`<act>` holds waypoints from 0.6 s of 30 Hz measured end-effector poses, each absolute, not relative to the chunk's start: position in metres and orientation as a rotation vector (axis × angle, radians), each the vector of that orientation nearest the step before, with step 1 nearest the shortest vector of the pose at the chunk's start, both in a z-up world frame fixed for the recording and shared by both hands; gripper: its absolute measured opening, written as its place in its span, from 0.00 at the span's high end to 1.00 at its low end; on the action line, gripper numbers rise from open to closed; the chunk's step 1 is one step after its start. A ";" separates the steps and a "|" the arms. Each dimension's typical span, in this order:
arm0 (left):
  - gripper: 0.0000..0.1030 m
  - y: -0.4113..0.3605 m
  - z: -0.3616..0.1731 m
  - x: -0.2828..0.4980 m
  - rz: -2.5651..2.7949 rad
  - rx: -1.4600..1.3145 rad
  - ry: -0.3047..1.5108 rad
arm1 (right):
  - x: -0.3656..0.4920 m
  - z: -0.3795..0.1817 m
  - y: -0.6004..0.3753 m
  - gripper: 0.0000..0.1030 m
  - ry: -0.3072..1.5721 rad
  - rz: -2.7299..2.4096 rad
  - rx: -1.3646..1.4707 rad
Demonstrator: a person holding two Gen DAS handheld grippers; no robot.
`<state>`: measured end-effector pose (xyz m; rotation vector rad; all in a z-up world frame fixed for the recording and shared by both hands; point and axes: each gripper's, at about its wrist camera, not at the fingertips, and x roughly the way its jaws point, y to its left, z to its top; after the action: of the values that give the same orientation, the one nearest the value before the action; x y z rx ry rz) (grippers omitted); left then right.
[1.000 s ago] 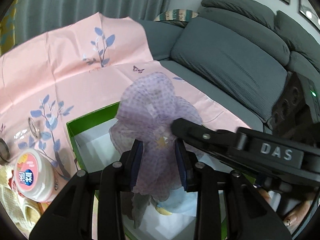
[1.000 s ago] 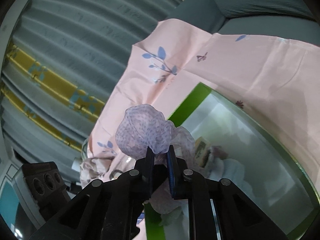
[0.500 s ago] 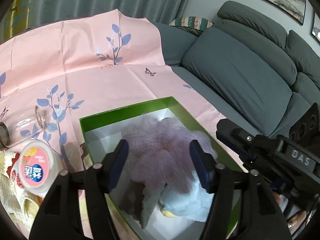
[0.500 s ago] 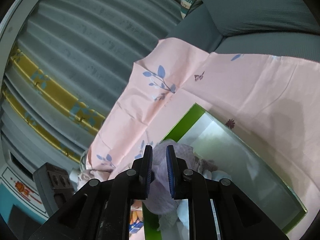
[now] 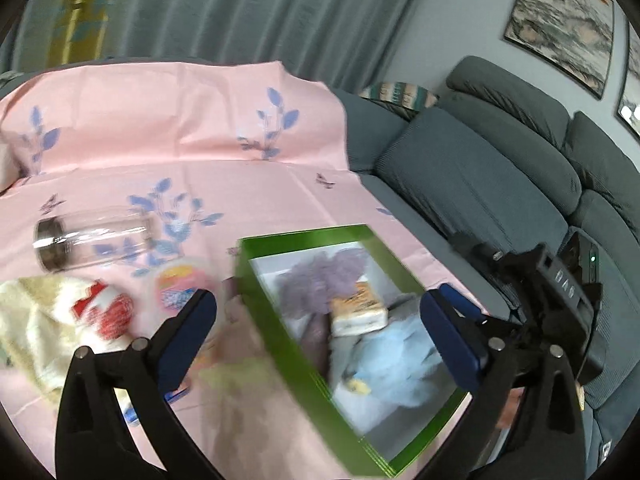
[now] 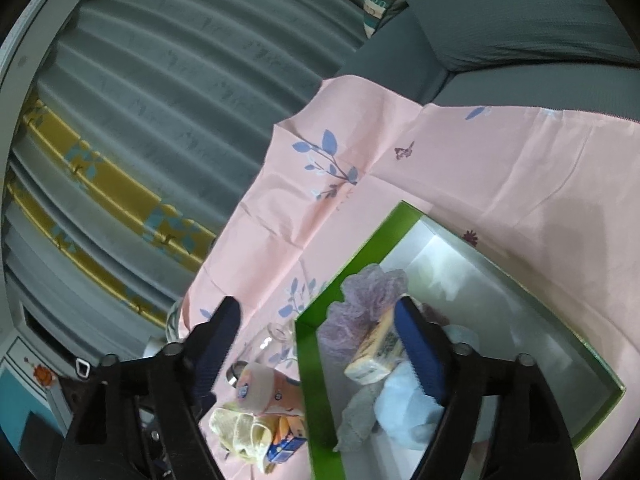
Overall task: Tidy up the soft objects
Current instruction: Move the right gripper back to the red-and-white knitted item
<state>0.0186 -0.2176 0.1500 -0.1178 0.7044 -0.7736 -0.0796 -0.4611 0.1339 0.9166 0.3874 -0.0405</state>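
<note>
A green box (image 5: 280, 320) with a white inside lies on the pink cloth; it also shows in the right wrist view (image 6: 316, 364). In it lie a purple mesh puff (image 5: 324, 280) (image 6: 368, 292), a tissue pack (image 5: 358, 312) (image 6: 376, 352) and a light blue puff (image 5: 392, 364) (image 6: 404, 404). My left gripper (image 5: 320, 336) is open and empty above the box. My right gripper (image 6: 320, 348) is open and empty above the box. A cream towel (image 5: 28, 320) (image 6: 240, 428) lies left of the box.
A clear jar (image 5: 92, 240) lies on its side on the pink cloth (image 5: 200, 148). A round pink-lidded tub (image 5: 180, 288) and a red-and-white item (image 5: 108, 312) sit left of the box. A grey sofa (image 5: 500, 184) runs along the right. Curtains hang behind.
Both grippers let go of the purple puff, opened wide and pulled back. The puff now lies in the box. The left view swung left, showing the jar and towel.
</note>
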 end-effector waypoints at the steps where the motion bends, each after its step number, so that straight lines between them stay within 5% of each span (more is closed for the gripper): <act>1: 0.01 -0.207 0.148 0.018 -0.750 -0.122 0.713 | -0.079 0.135 -0.459 0.15 0.388 -0.038 0.912; 18: 0.01 0.009 0.084 0.004 -0.350 -0.296 0.804 | -0.051 0.165 -0.353 0.04 0.529 0.036 0.580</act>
<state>0.0036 0.0088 0.0843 -0.2957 0.8044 -0.3502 -0.0512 -0.3527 0.1653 0.5803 0.5292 0.0365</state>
